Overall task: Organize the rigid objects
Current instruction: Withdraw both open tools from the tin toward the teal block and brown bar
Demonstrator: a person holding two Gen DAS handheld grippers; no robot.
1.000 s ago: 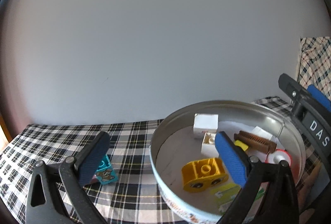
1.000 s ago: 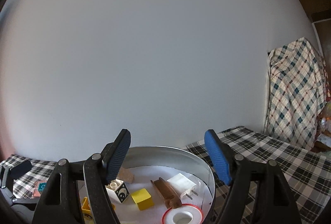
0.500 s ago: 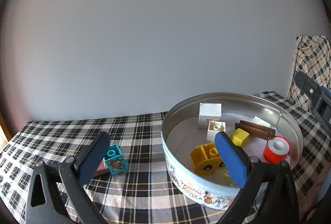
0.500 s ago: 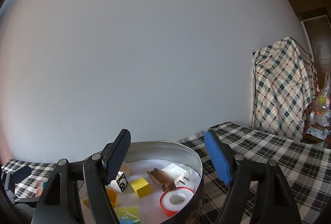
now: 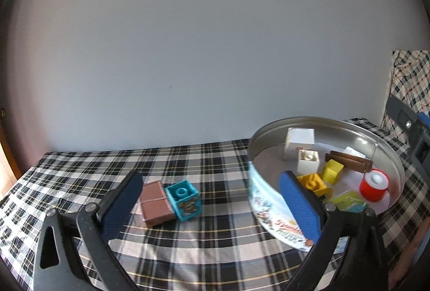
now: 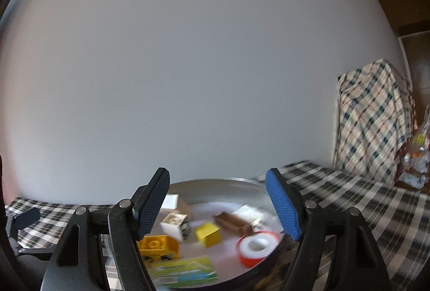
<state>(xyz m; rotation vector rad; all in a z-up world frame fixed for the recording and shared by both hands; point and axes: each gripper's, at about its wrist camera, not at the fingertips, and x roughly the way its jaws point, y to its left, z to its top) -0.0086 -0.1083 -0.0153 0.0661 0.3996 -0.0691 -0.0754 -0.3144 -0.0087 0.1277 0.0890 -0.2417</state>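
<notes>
A round metal tin (image 5: 258,156) stands on the checked cloth at the right of the left wrist view; its rim (image 6: 215,180) also shows in the right wrist view. It holds a yellow wheeled brick (image 5: 313,182), a yellow cube (image 5: 332,171), a white brick (image 5: 308,161), a white box (image 5: 299,137), a brown comb-like piece (image 5: 349,160), a red-and-white tape roll (image 5: 375,184) and a green packet (image 5: 348,201). A teal brick (image 5: 184,199) and a brown block (image 5: 154,203) lie on the cloth left of the tin. My left gripper (image 5: 212,213) is open above them. My right gripper (image 6: 217,207) is open above the tin.
A plain wall rises behind the table. A checked cloth hangs over something at the far right (image 6: 373,119), with a shiny bag (image 6: 416,156) beside it. The table's left edge (image 5: 16,178) shows in the left wrist view.
My left gripper has drawn back and to the left, so the tin slid right in view and the teal brick and brown block came between its fingers. My right gripper shifted slightly over the tin.
</notes>
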